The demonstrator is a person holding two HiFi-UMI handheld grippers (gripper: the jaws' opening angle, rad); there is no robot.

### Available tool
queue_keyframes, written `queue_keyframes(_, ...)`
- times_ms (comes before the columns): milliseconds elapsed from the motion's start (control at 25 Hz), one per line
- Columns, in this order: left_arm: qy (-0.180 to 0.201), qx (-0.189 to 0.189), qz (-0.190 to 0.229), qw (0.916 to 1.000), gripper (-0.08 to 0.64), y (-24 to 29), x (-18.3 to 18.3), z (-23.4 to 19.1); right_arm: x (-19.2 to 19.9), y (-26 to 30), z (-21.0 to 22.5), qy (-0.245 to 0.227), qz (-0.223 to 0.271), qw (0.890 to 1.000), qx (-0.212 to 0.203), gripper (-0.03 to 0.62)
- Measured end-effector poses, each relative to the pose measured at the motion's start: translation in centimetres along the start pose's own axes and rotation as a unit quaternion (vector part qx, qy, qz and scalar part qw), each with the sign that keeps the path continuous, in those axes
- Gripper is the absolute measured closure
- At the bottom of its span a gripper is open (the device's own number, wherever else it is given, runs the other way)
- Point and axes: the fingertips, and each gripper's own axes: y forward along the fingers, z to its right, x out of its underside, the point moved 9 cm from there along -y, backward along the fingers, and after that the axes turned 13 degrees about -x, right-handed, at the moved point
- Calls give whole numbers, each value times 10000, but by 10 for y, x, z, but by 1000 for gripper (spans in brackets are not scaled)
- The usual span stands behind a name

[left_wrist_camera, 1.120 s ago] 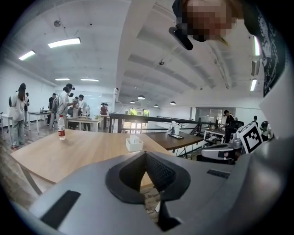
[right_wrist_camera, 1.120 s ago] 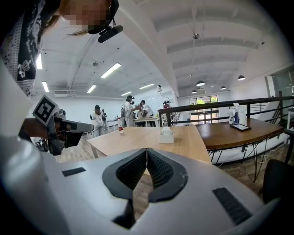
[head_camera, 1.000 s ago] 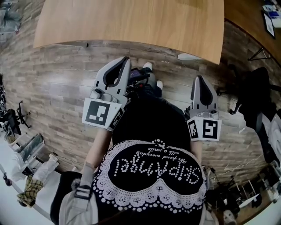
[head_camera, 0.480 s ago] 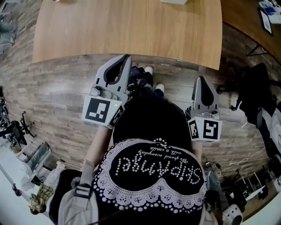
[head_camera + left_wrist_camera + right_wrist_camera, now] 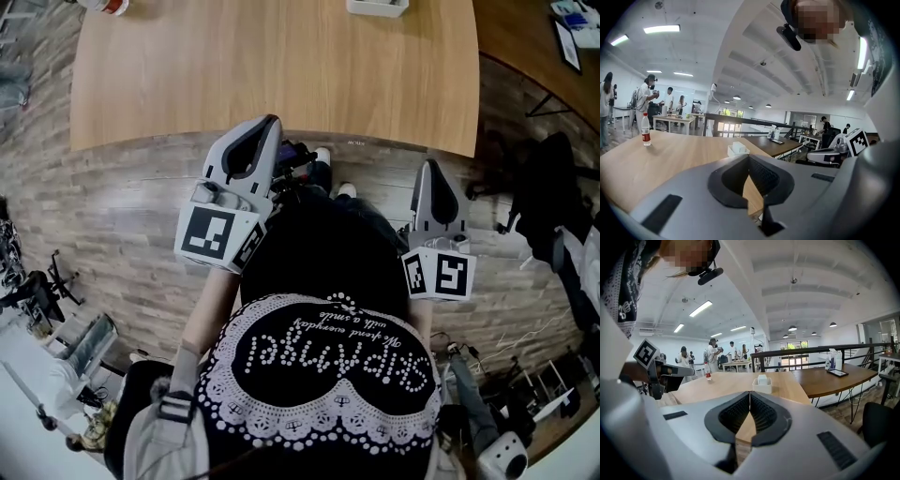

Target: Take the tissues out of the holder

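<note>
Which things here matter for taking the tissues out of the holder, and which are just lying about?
For the job:
tissues
holder, on the light wooden table
left gripper, shut, empty
right gripper, shut, empty

Lying about:
water bottle, on the same table
tablet, on the dark table alongside

The tissue holder [image 5: 377, 7] stood at the far edge of the surface [image 5: 281, 75], right of centre, with tissues [image 5: 762, 378] in it. A bottle [image 5: 105, 5] stood far left. The left gripper [image 5: 267, 128] and right gripper [image 5: 429, 169] were before the near edge, over the floor [image 5: 122, 206].
</note>
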Motion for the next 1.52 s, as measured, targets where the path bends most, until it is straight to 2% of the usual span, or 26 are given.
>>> queue_keyframes(320, -5, -65, -117, 9999, 554, 3, -2, -17, 3, 7, -9, 57, -74, 10000, -28, 581)
queue_keyframes(640, -70, -147, -248, 9996, 554, 20, 4, 12, 7, 2, 25, 197, -178, 9995, -165, 581)
queue_keyframes(840, -182, -411, -217, 9988, 554, 29, 2, 33, 4, 6, 58, 199, -161, 9988, -410, 581)
queue_keyframes(1160, -294, -780, -105, 9965, 554, 4, -9, 6, -10, 29, 36, 77, -150, 9972, -726, 581)
queue_keyframes(1520, -217, -775, 35, 9968, 554, 15, -14, 22, -14, 31, 48, -50, -77, 9956, -937, 581)
